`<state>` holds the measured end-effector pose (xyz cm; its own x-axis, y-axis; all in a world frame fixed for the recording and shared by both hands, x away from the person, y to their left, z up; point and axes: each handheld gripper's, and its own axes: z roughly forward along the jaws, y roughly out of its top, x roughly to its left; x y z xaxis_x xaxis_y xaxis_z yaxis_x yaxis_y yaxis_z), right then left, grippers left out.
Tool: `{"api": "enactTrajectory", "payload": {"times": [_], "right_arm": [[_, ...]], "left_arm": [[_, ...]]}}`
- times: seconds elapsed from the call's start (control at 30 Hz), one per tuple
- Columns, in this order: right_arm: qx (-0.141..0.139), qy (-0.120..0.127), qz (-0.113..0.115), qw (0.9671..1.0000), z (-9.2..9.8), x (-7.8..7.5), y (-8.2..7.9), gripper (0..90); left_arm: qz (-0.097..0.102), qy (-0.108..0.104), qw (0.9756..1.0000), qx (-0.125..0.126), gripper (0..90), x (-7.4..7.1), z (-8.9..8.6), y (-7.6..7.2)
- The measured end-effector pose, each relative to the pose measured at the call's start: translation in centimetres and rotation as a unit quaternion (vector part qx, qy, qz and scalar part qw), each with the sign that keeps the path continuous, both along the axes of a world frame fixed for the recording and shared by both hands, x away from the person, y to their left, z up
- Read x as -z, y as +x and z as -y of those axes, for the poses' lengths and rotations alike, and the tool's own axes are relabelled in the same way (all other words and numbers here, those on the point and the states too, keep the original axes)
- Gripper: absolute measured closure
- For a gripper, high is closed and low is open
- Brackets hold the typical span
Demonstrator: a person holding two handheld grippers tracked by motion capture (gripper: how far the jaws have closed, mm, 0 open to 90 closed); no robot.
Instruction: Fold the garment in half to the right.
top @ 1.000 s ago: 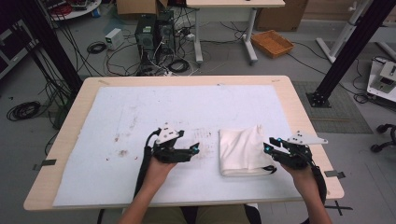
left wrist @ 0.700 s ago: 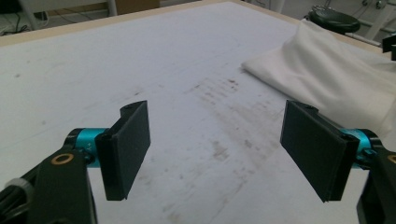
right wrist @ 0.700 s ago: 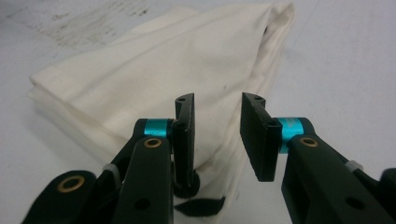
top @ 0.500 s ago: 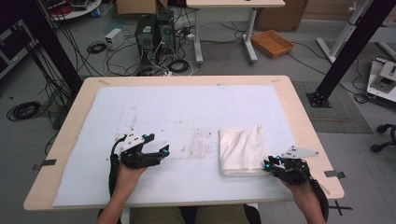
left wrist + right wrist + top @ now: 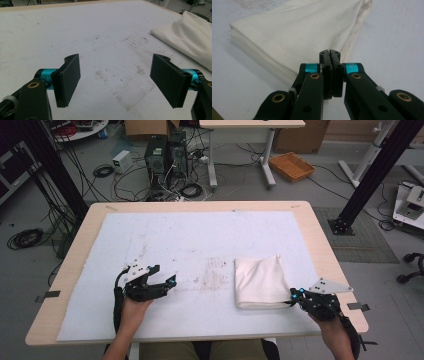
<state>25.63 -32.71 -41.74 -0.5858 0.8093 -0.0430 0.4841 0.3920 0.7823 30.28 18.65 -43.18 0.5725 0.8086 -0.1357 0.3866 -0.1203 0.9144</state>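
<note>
White sheeting (image 5: 200, 245) covers the wooden table (image 5: 320, 240) almost to its rim, stained near the middle. At the left, near the front edge, the left gripper (image 5: 162, 282) hangs released, jaws wide with nothing between them and bare sheet all round. A folded cream cloth (image 5: 260, 282) lies right of centre, squared to the front edge. The right gripper (image 5: 292, 299) sits at the cloth's near right corner; its 2 jaws have just been closing and are clenched together, nothing visibly pinched. No writing is readable.
</note>
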Motion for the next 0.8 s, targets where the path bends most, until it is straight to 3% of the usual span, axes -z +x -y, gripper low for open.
{"api": "enactTrajectory", "payload": {"times": [0.13, 0.27, 0.3, 0.33, 0.37, 0.47, 0.57, 0.63, 0.7, 0.8], "right_arm": [[0.002, 0.001, -0.012, 0.9999, 0.8, -0.4, -0.3, 89.9], [0.001, -0.021, -0.056, 0.9982, 1.3, 0.0, -0.3, 89.5], [0.001, -0.023, -0.069, 0.9974, 1.3, 0.2, -0.1, 87.3], [0.007, -0.026, -0.079, 0.9965, 1.2, 0.2, 0.0, 78.3], [0.015, -0.026, -0.073, 0.9968, 1.1, 0.0, 0.0, 71.9], [0.026, 0.007, -0.016, 0.9995, 0.6, -1.5, -0.3, 62.7], [-0.008, 0.031, 0.032, 0.9990, -2.0, -2.1, -0.3, 61.2], [-0.047, 0.037, 0.036, 0.9976, -4.9, -1.8, 0.0, 63.3], [-0.079, 0.037, 0.026, 0.9959, -7.9, -1.1, 0.6, 67.3], [-0.095, 0.028, 0.009, 0.9950, -10.3, -0.3, 1.2, 70.1]], "left_arm": [[-0.002, 0.002, 1.0000, 0.001, 24.4, 0.0, 0.0, 0.0], [-0.003, 0.004, 1.0000, 0.001, 24.3, 0.1, 0.1, 0.1], [-0.004, 0.004, 1.0000, 0.001, 24.3, 0.1, 0.1, 0.1], [-0.003, 0.005, 1.0000, 0.000, 24.3, 0.1, 0.1, 0.1], [-0.003, 0.004, 1.0000, 0.000, 24.3, 0.1, 0.1, 0.1], [-0.005, 0.003, 1.0000, -0.005, 24.4, 0.2, 0.1, 0.3], [-0.008, 0.007, 0.9999, -0.006, 24.4, 0.3, 0.1, 0.4], [-0.009, 0.009, 0.9999, -0.004, 24.4, 0.3, 0.2, 0.4], [-0.008, 0.010, 0.9999, -0.003, 24.3, 0.3, 0.2, 0.3], [-0.009, 0.010, 0.9999, -0.003, 24.4, 0.3, 0.2, 0.2]]}}
